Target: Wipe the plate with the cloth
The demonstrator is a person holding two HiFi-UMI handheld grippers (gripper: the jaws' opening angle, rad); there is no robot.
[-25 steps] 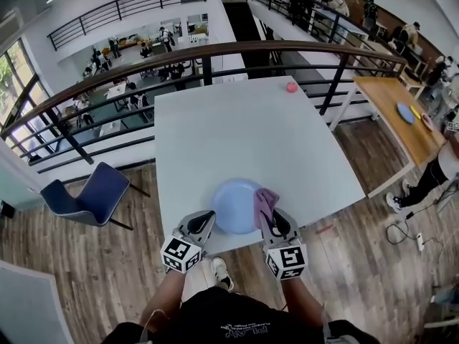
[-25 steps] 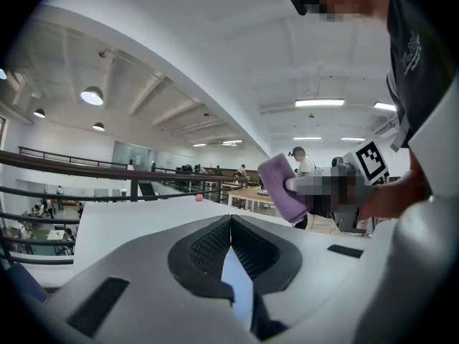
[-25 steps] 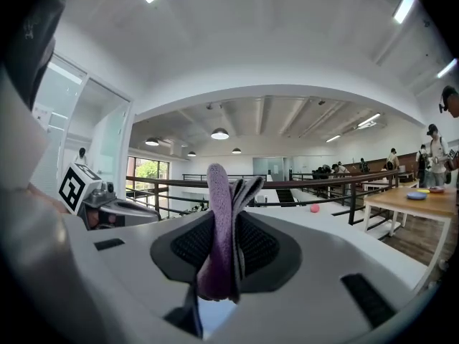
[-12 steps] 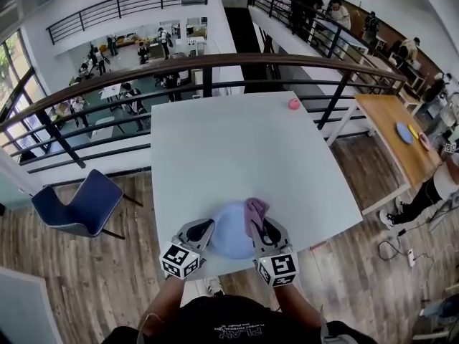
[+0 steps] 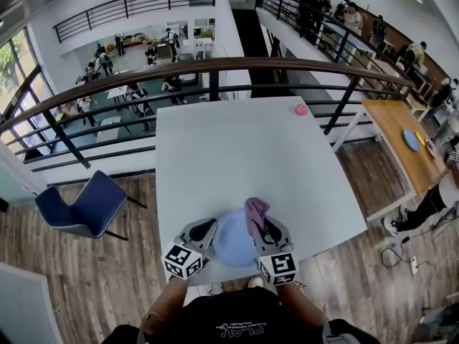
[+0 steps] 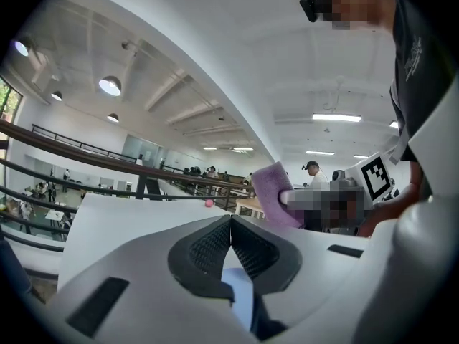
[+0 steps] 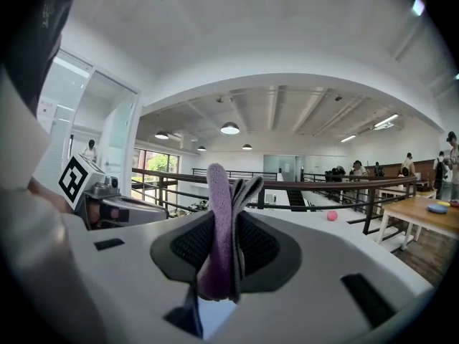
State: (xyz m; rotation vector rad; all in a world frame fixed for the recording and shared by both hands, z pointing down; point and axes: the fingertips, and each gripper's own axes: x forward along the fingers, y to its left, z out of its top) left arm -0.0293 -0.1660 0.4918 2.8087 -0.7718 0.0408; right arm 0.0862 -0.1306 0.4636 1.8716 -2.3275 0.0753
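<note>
A pale blue plate (image 5: 231,241) lies on the white table (image 5: 244,149) close to its near edge, between my two grippers. My left gripper (image 5: 206,227) is at the plate's left rim. Its pads meet with nothing seen between them (image 6: 231,224), and a strip of the plate (image 6: 238,296) shows below them. My right gripper (image 5: 262,228) is at the plate's right side, shut on a folded purple cloth (image 5: 256,210). The cloth (image 7: 219,213) stands up between the pads of the right gripper (image 7: 228,228), with the plate (image 7: 215,319) below.
A small pink ball (image 5: 300,110) rests near the table's far right corner. A dark railing (image 5: 215,67) runs behind the table over a drop to a lower floor. A blue chair (image 5: 82,203) stands at the left, and a wooden table (image 5: 401,131) at the right.
Both grippers have shifted together over the table's near part and now cover more of the plate. The cloth stays in the right gripper, and the left jaws stay shut.
</note>
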